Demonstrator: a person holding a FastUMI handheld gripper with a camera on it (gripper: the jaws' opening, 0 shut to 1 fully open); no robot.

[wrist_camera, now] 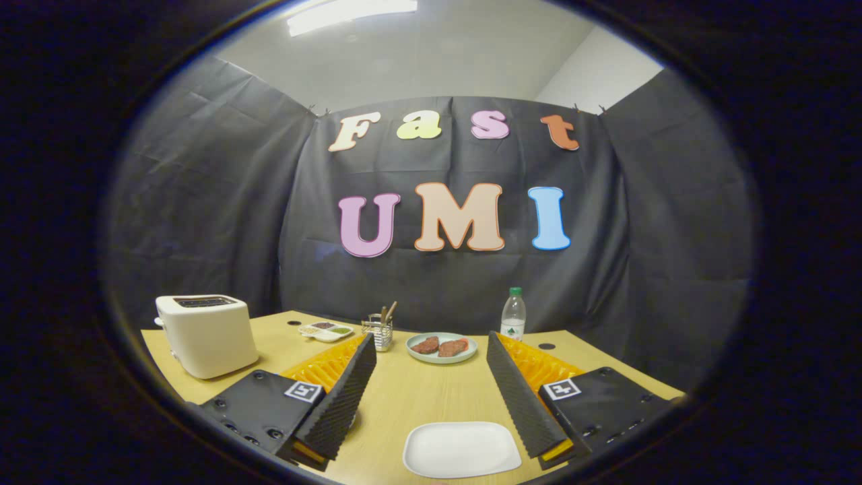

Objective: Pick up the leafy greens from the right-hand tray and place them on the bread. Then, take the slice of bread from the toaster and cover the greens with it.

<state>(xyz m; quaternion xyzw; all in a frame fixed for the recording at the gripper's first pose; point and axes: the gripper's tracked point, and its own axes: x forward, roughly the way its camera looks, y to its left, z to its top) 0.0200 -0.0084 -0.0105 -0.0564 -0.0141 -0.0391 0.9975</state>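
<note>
My gripper (431, 340) hovers open above the wooden table (411, 397), its fingers spread wide with nothing between them. A white toaster (205, 333) stands at the table's left side, beyond the left finger; its top slots look dark. Low between the fingers lies an empty white rectangular plate (462, 449). Just ahead of the fingertips sits a pale green round plate (441, 362) holding two brown-red patties (425, 345).
A small white divided dish (326, 331) with dark and green fillings lies behind the left fingertip, beside a wire holder (381, 331) with wooden utensils. A water bottle (513, 315) with a green cap stands at the back right. Black cloth walls close off the table.
</note>
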